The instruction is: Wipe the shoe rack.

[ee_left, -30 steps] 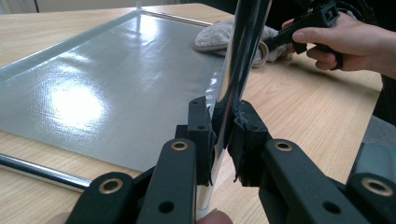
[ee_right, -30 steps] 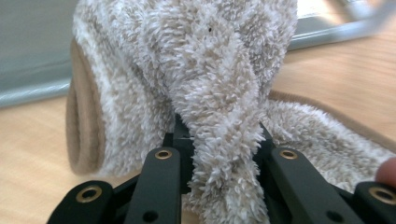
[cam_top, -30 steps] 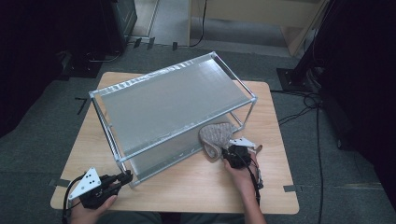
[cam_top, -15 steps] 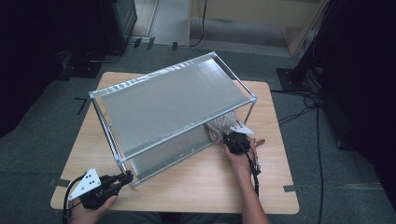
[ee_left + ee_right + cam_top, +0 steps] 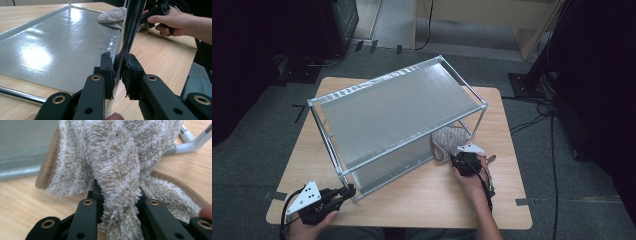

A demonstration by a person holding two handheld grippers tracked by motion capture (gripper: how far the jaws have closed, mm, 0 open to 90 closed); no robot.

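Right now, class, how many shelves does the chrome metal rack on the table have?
2. The upper grey shelf spans the top of the chrome metal rack. The lower grey shelf lies just above the wooden table, bearing a beige terry towel. None seems hidden.

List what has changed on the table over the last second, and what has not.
The right gripper, shut on the towel, has pushed it a little further in under the rack, onto the lower shelf; less towel lies outside now. Nothing was let go. The left gripper has stayed clamped on the rack's front corner post, and the rack has not moved.
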